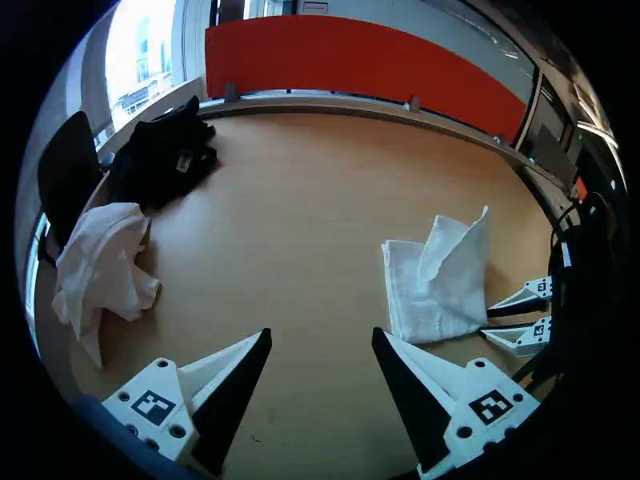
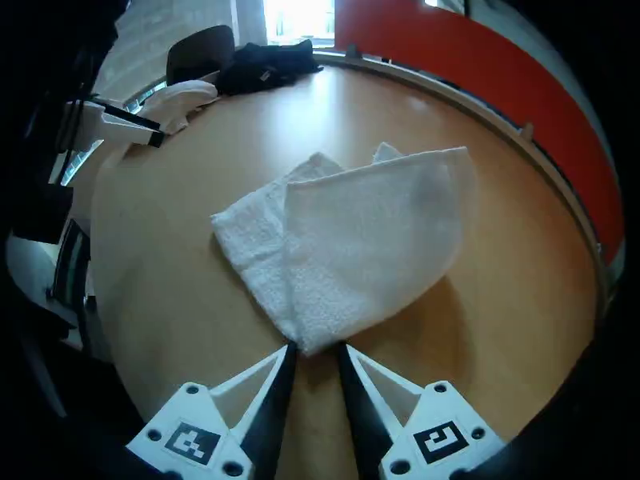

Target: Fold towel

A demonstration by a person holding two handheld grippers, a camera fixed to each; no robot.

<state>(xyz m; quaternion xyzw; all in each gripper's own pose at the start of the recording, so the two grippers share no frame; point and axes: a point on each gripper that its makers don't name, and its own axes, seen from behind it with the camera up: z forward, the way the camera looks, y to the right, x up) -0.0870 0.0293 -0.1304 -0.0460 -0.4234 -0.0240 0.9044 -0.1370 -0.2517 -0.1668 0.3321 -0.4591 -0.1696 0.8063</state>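
We pinch a corner of the white towel (image 2: pixel 360 240) in our right tongs (image 2: pixel 316 352), holding one flap raised above its folded layers on the wooden surface (image 1: pixel 304 200). Our left tongs (image 1: pixel 322 340) hang wide open and empty to the left. The fold, we judge, is half done.

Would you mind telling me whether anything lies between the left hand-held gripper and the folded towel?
Nothing visible does: bare table separates the left hand-held gripper from the towel, whose corner the right hand-held gripper pinches.
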